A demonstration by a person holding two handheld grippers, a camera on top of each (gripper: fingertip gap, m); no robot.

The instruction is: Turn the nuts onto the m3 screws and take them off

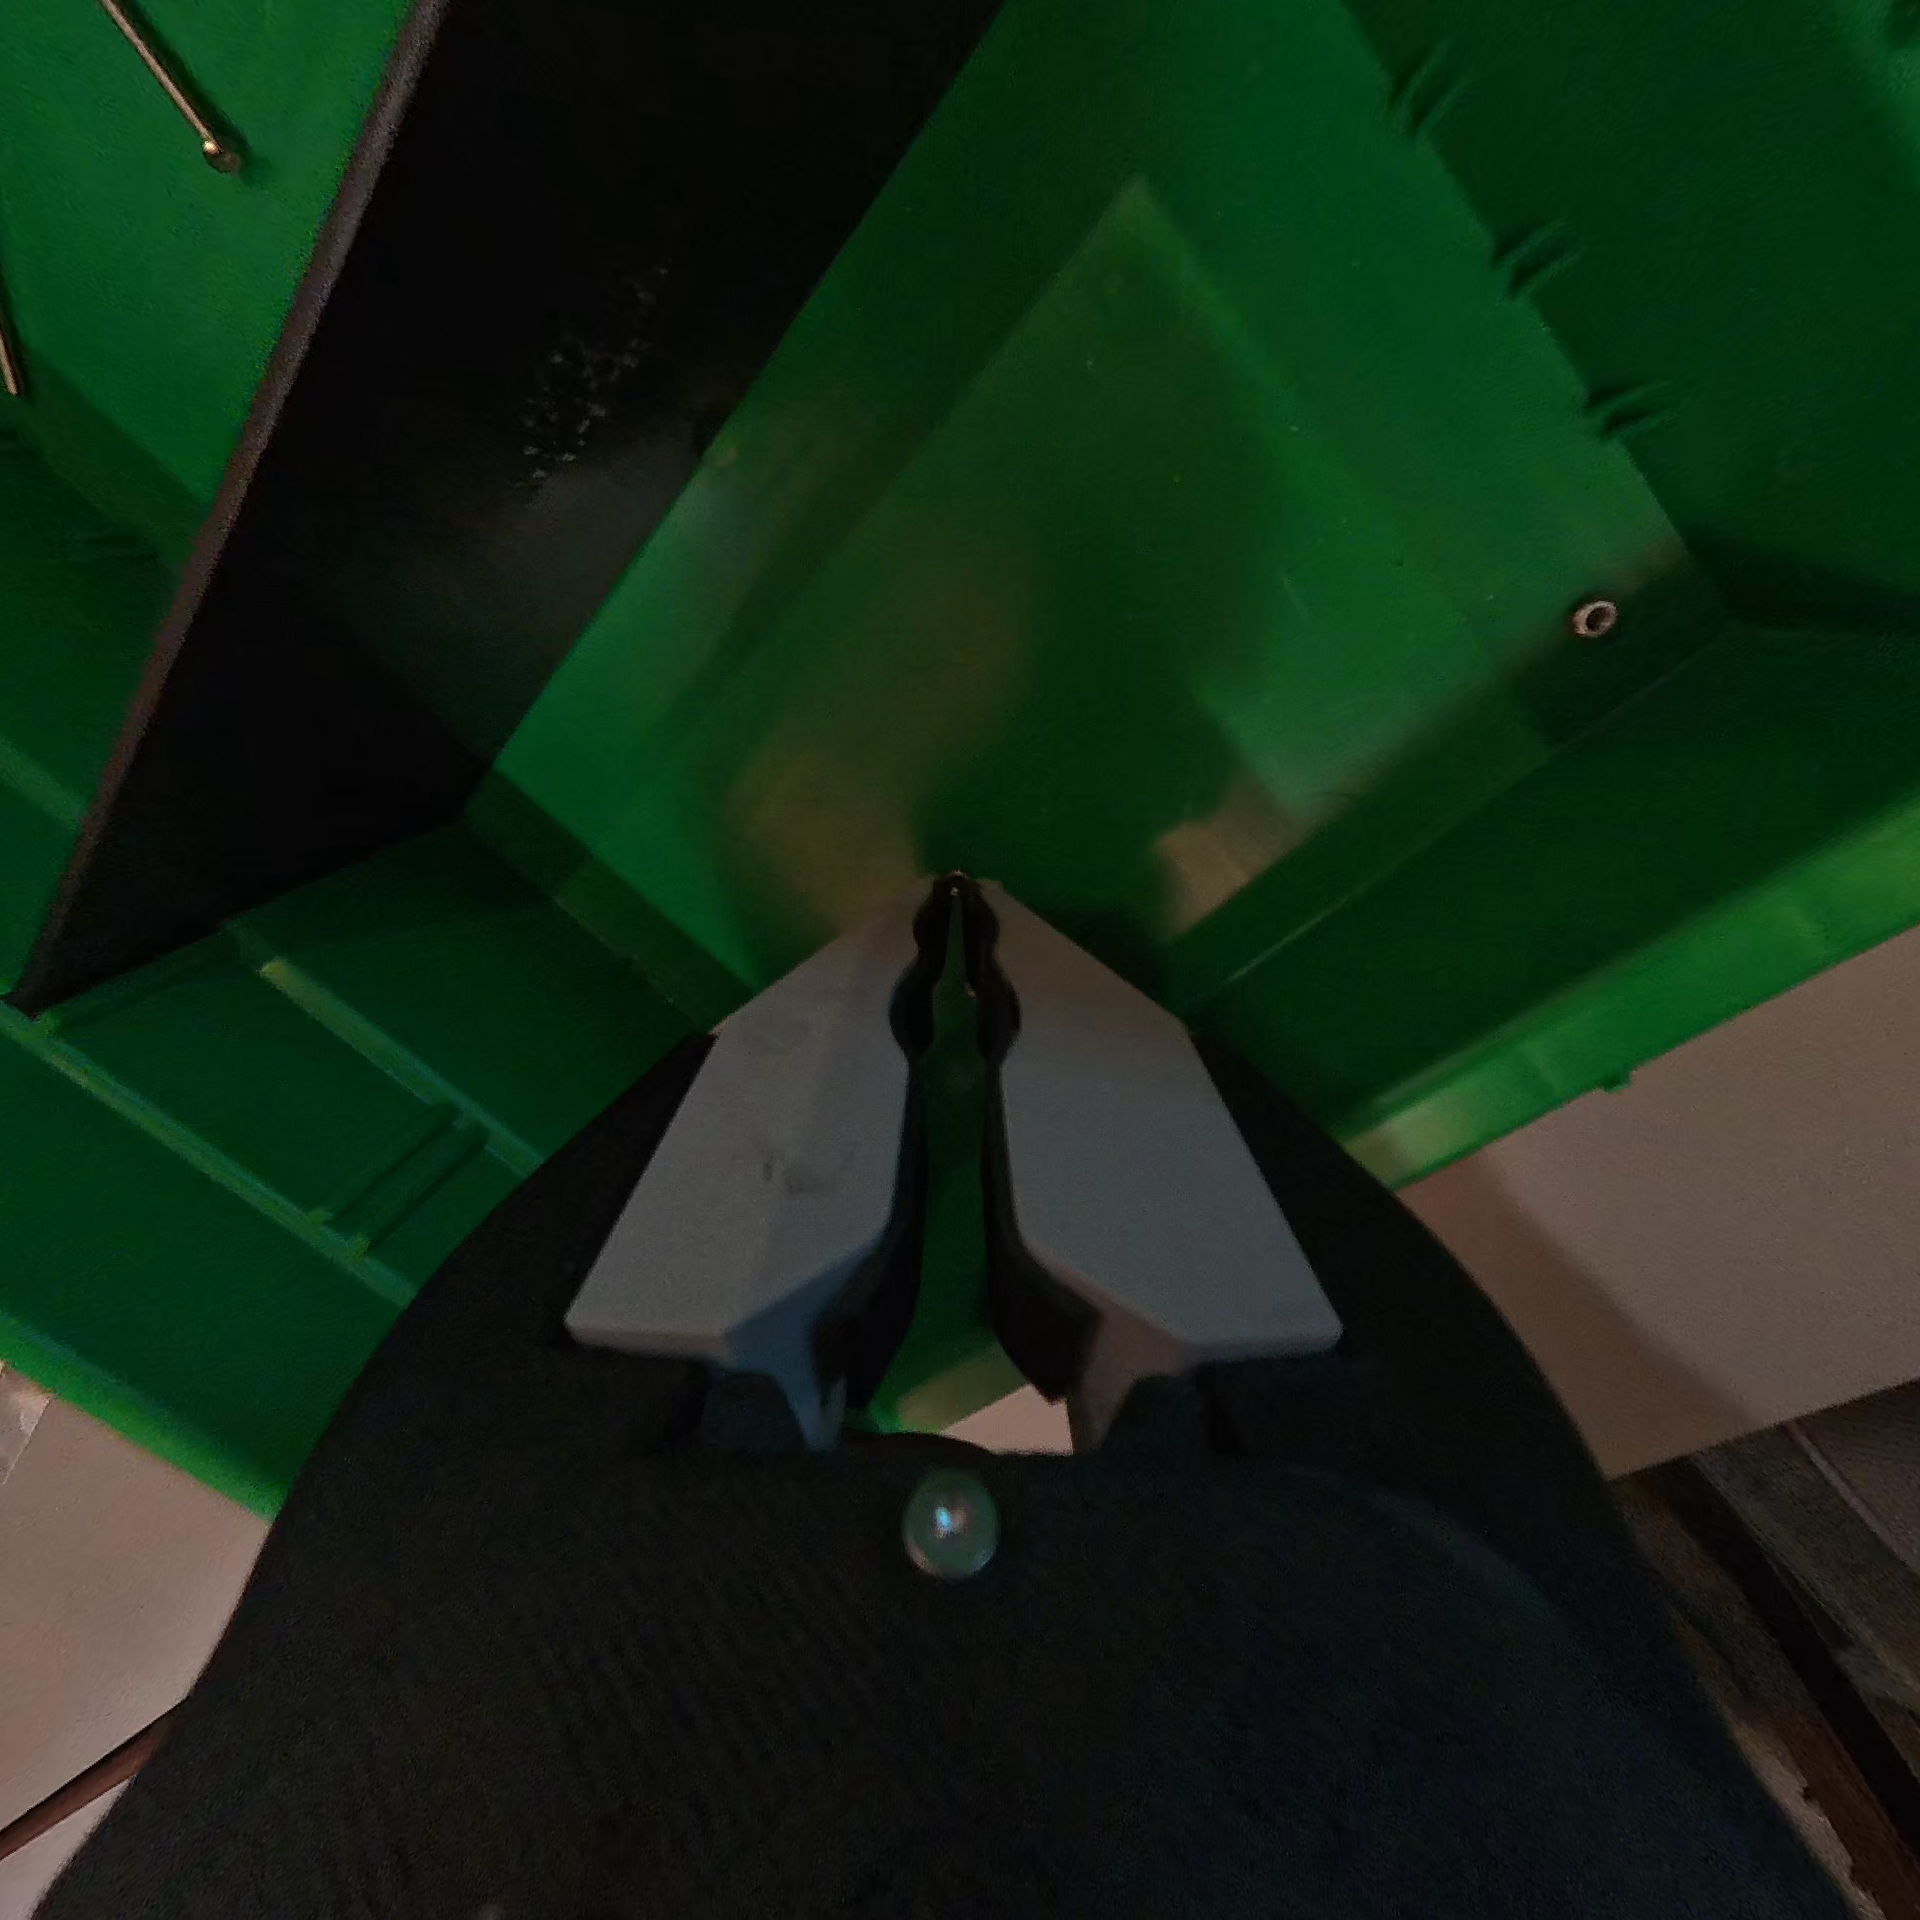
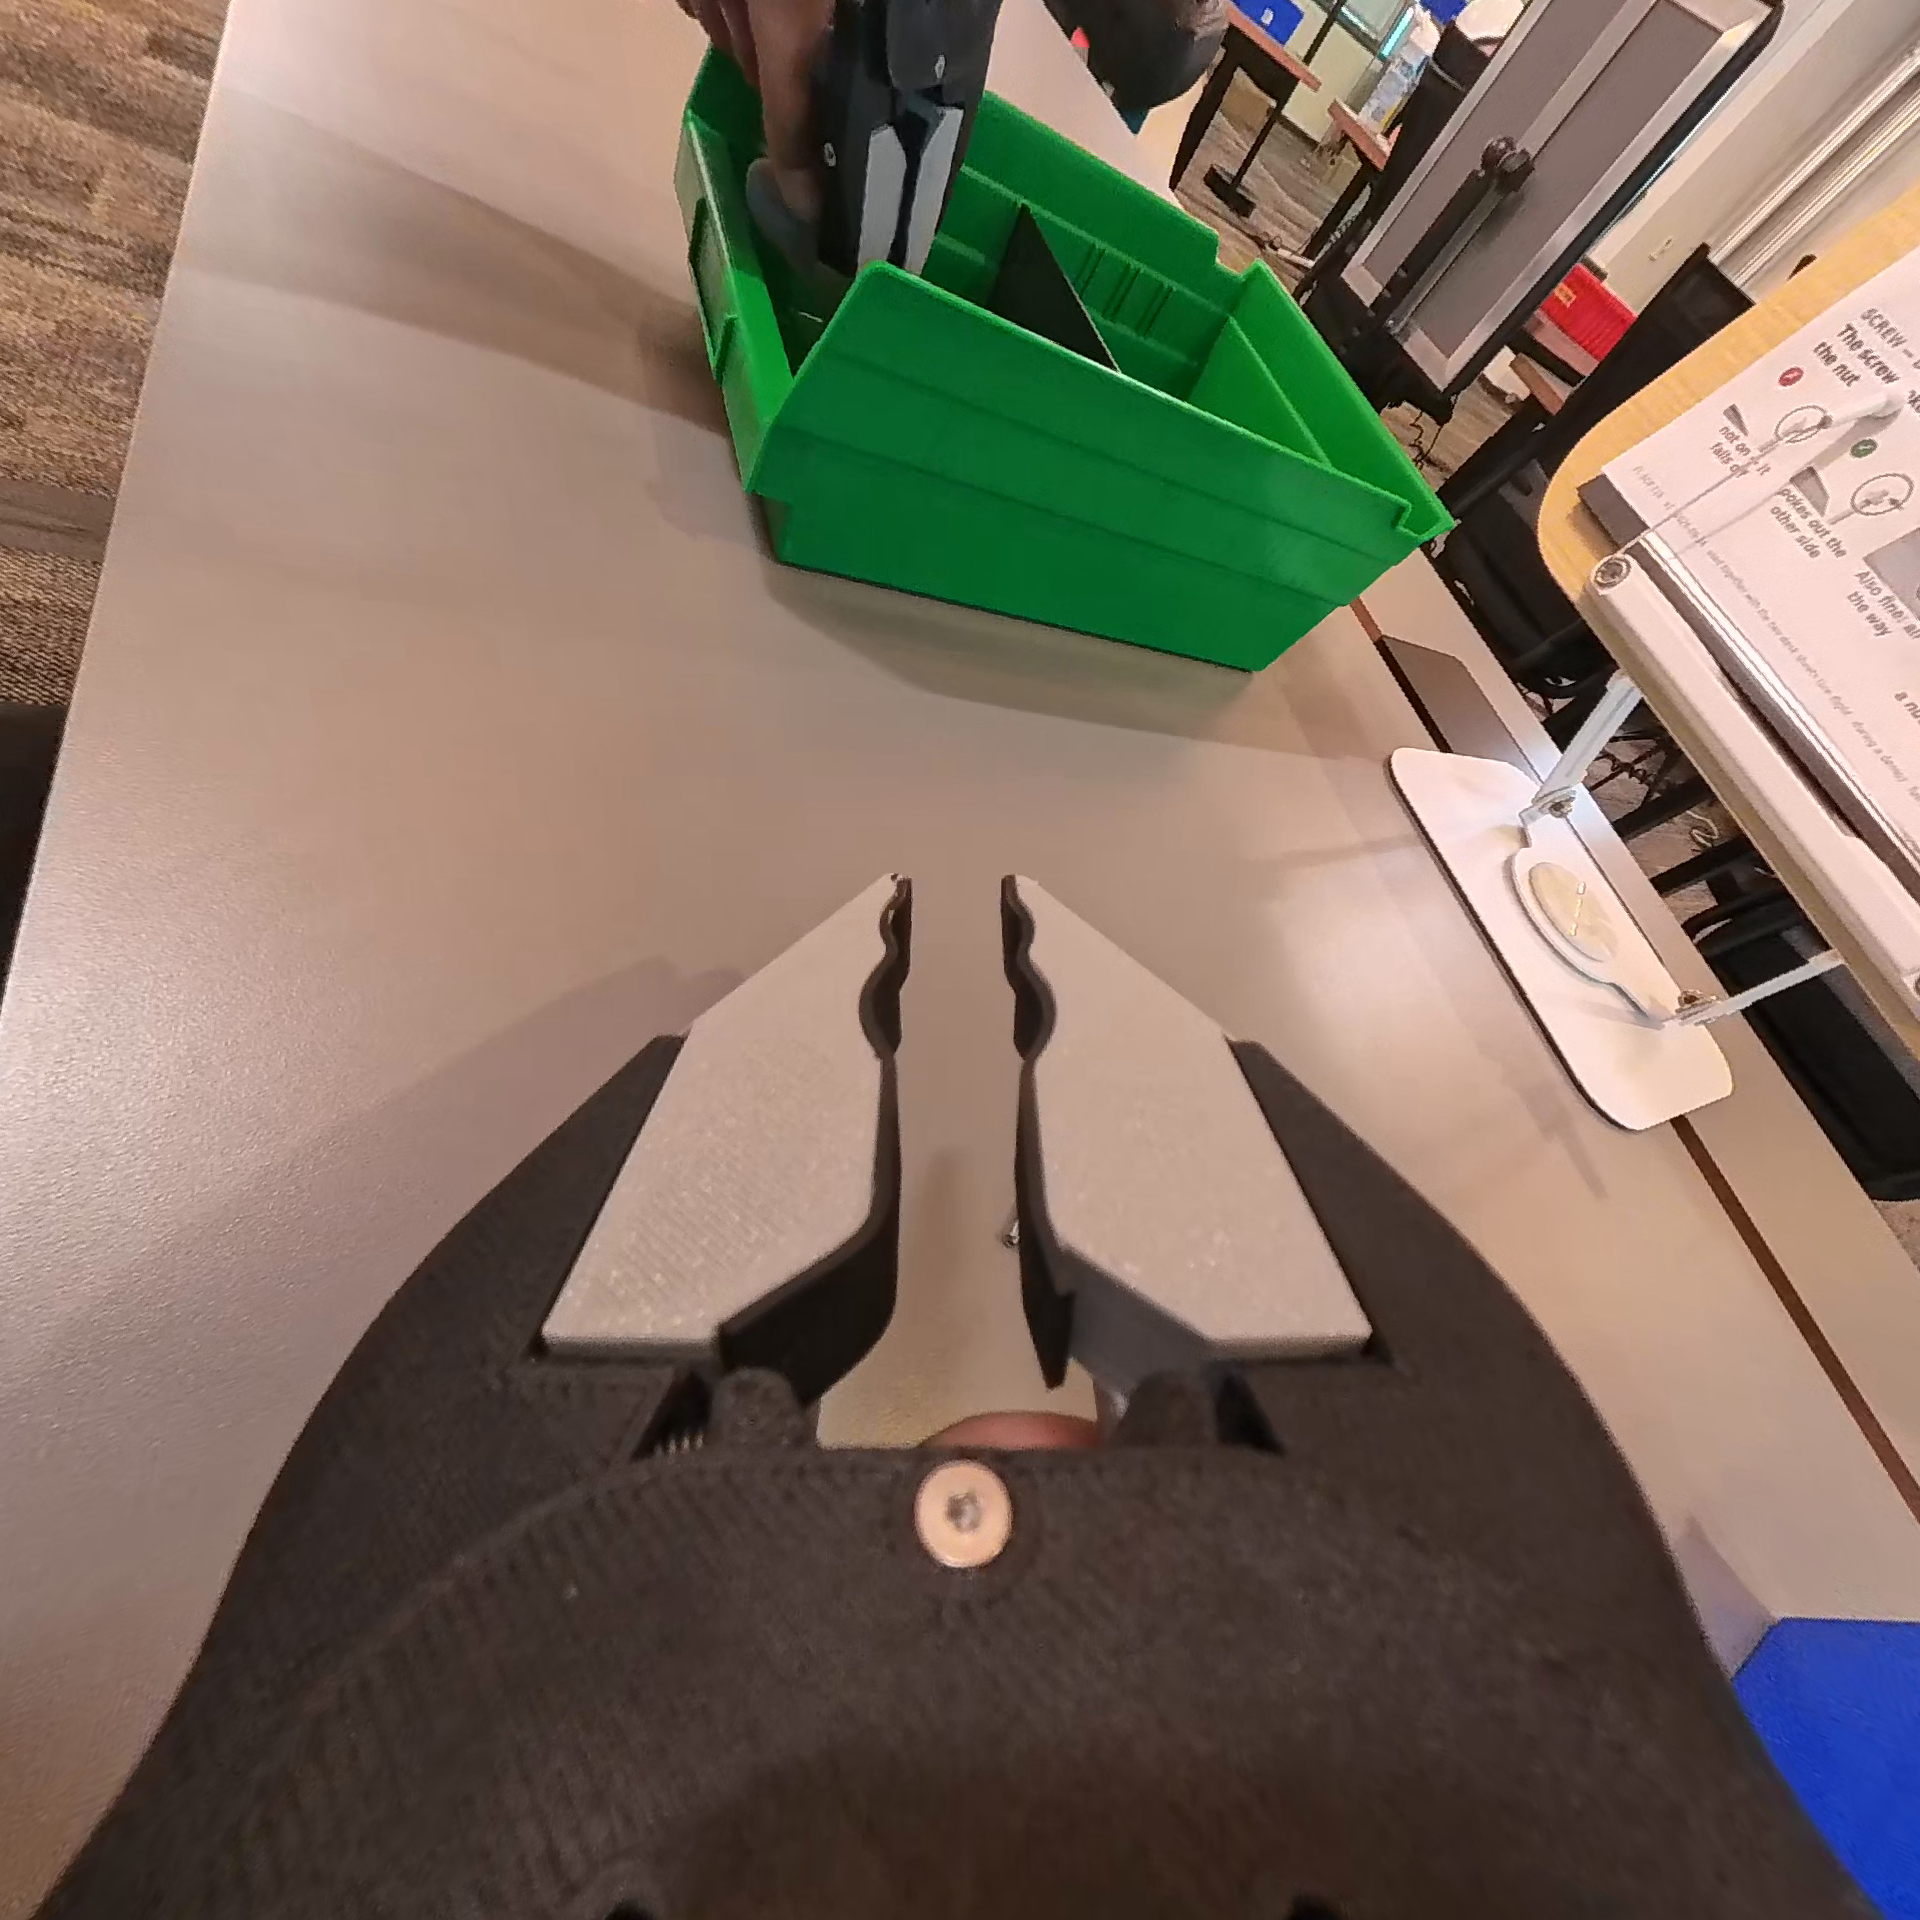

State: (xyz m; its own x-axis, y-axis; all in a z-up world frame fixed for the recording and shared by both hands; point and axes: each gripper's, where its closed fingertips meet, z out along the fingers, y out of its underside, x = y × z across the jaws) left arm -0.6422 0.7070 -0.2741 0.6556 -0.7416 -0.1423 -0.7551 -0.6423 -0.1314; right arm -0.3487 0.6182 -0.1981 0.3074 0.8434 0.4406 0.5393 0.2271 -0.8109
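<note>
My left gripper [image 1: 954,891] reaches down into a compartment of the green bin [image 1: 1299,436]. Its jaws are shut, with a tiny metal piece that looks like a nut [image 1: 955,882] pinched at the very tips. Another nut [image 1: 1593,620] lies on the bin floor to the right. Long thin screws [image 1: 197,125] lie in the compartment beyond the black divider [image 1: 436,364]. My right gripper [image 2: 954,891] is open and empty, low over the grey table. A small screw [image 2: 1009,1232] lies on the table between its fingers. The right wrist view shows the left gripper [image 2: 894,197] inside the bin [image 2: 1039,488].
The grey table [image 2: 416,727] stretches from the bin towards me. A white stand base [image 2: 1538,935] with an instruction sheet [image 2: 1829,488] is at the right edge. A blue object [image 2: 1839,1756] is at the lower right. A hand [image 2: 769,73] holds the left gripper. Spacing between my two grippers at the tips: around 30 cm.
</note>
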